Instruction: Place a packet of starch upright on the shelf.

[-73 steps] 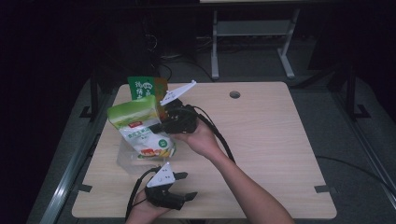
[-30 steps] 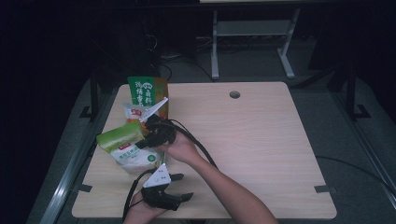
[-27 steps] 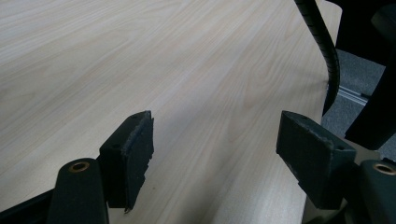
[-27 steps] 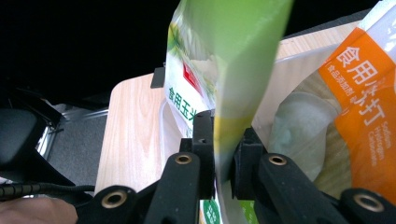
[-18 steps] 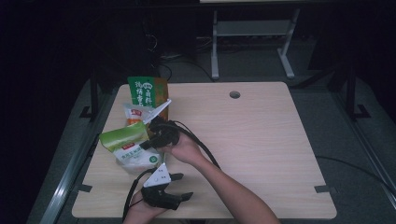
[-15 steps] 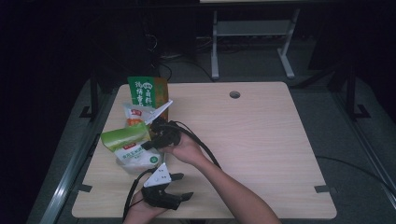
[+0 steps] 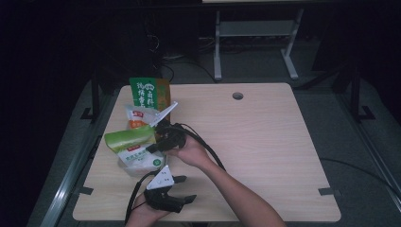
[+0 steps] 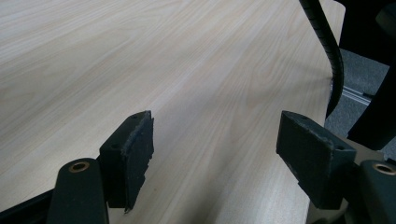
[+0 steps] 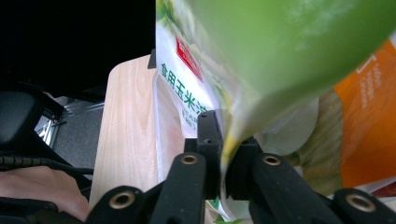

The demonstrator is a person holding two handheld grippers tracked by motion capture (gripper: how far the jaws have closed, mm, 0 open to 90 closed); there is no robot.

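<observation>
My right gripper [image 7: 151, 145] is shut on the edge of a green bag [image 7: 128, 139], which lies level over a white bag with green print [image 7: 139, 158]. In the right gripper view the jaws [image 9: 225, 135] pinch the green bag's [image 9: 289, 42] seam; they have just been opening slightly, with the seam still between the pads. The white bag [image 9: 182, 88] lies behind it. My left gripper [image 7: 186, 189] rests near the table's front edge, open, with bare wood between its jaws [image 8: 217, 126].
A green and orange carton [image 7: 147, 92] stands at the back left, with a white and orange pouch [image 7: 137, 116] in front of it. The wooden table [image 7: 265, 142] has a cable hole [image 7: 238, 96]. A black cable [image 8: 327, 42] crosses the left gripper view.
The green bag, held upright and higher at first, has come down and toward the front left over the white bag. In the last second it barely shifted. The left gripper has not moved.
</observation>
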